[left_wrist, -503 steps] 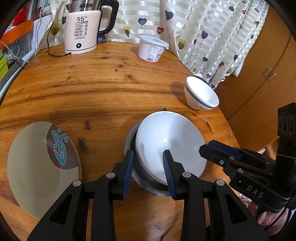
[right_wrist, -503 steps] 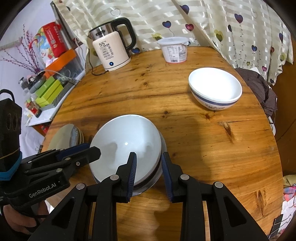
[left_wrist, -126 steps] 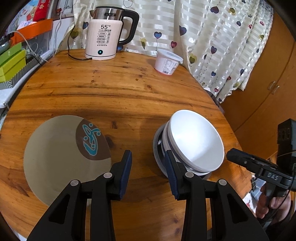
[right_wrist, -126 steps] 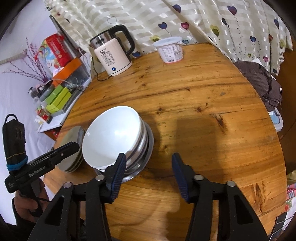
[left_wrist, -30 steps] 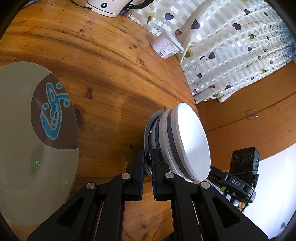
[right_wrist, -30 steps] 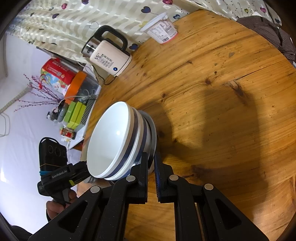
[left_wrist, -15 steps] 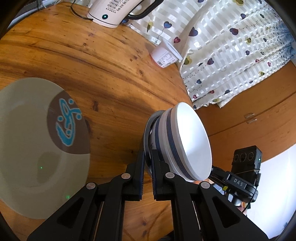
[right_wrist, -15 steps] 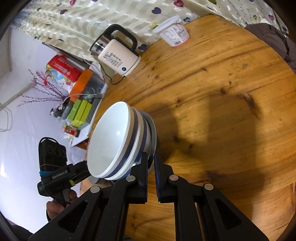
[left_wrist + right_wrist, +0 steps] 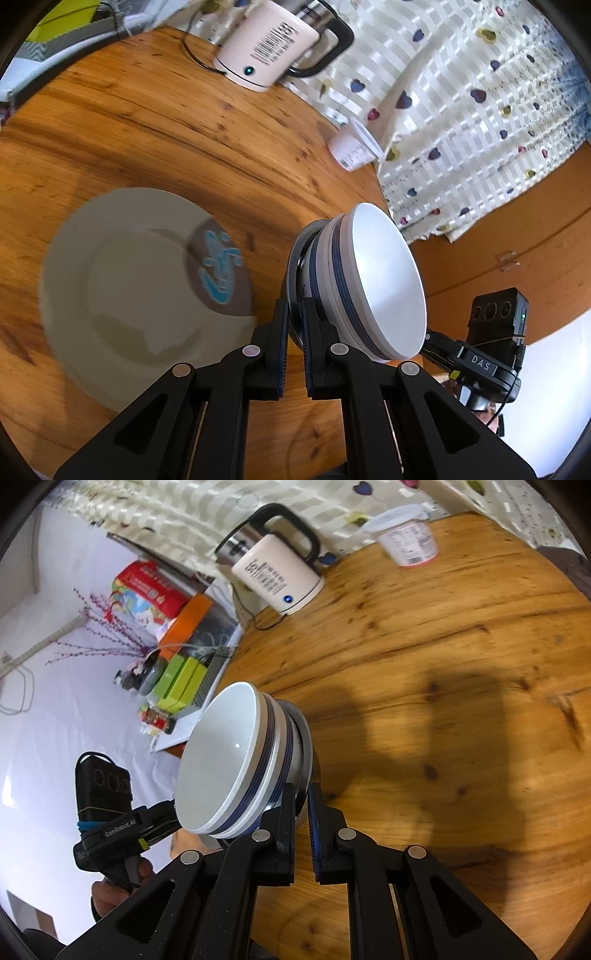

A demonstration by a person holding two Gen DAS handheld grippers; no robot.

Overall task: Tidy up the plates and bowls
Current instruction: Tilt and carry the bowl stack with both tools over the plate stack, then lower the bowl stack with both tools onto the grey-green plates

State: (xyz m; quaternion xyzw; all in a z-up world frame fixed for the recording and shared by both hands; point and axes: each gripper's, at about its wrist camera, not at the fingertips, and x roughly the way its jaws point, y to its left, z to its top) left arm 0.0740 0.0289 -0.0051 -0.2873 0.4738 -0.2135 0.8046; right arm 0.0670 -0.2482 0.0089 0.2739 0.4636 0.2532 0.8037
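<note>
A stack of white bowls with blue bands (image 9: 384, 288) (image 9: 221, 760) sits in a steel dish (image 9: 295, 266) (image 9: 304, 753) and hangs tilted above the wooden table (image 9: 147, 122). My left gripper (image 9: 293, 332) is shut on the dish's rim on one side. On the opposite side, my right gripper (image 9: 302, 808) is shut on the same rim. A grey-green plate with a brown patch and blue motif (image 9: 129, 284) lies flat on the table, left of the stack in the left wrist view.
A cream electric kettle (image 9: 266, 48) (image 9: 273, 576) and a lidded white tub (image 9: 354, 147) (image 9: 406, 542) stand at the table's far side by the heart-print curtain (image 9: 480, 92). Green boxes (image 9: 177, 683) and clutter fill a shelf beyond the table's left edge.
The stack has risen off the table in both grippers and travelled toward the plate, which now lies closer and more central in the left wrist view. Both grips are unchanged.
</note>
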